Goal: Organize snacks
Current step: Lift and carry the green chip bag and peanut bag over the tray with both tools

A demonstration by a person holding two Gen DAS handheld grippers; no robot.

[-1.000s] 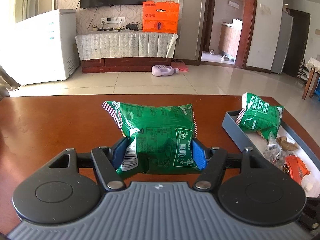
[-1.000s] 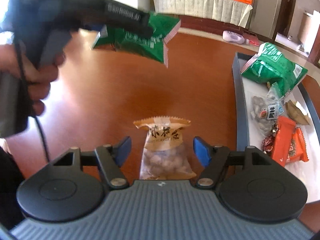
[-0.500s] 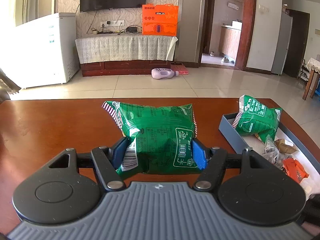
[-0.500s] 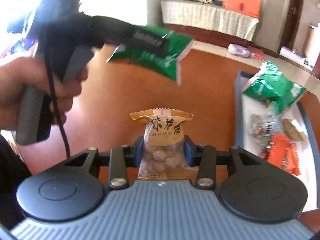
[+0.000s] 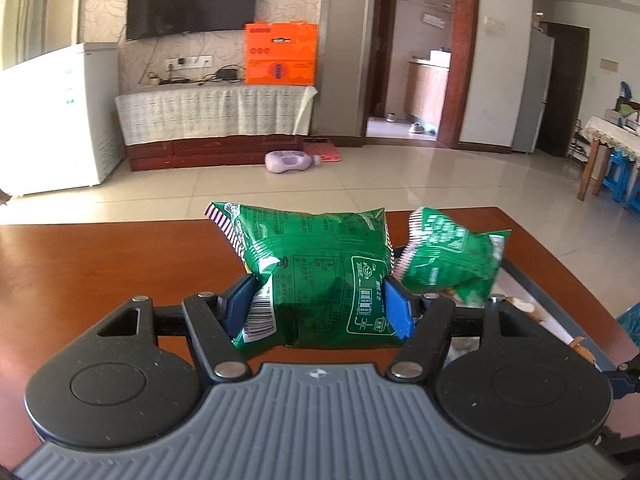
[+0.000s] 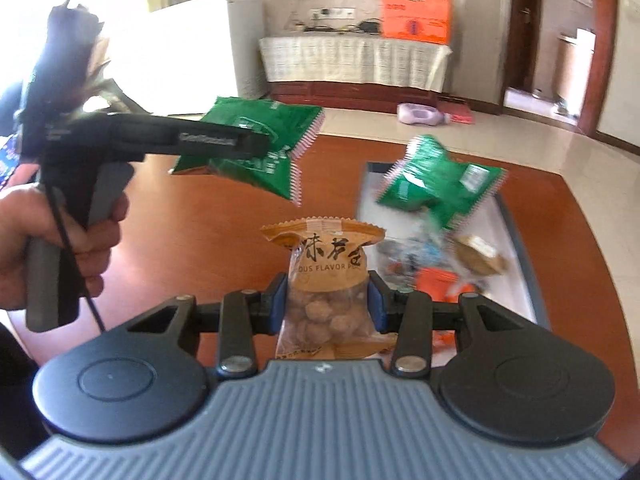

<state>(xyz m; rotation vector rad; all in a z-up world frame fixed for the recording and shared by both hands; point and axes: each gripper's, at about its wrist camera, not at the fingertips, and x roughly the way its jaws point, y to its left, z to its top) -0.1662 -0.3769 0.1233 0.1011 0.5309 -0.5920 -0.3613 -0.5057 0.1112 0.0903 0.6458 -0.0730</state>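
My left gripper is shut on a green snack bag and holds it above the brown table; it also shows in the right wrist view with the bag. My right gripper is shut on a tan bag of round snacks, held above the table, left of the grey tray. A second green bag lies at the tray's far end, also seen in the left wrist view.
The tray holds several small packets, among them an orange one and a tan one. The table's far edge lies beyond the bags. Behind it are tiled floor, a cabinet and a white freezer.
My right gripper closed on the tan snack bag and lifted it off the table. My left gripper carried the green bag right, toward the tray.
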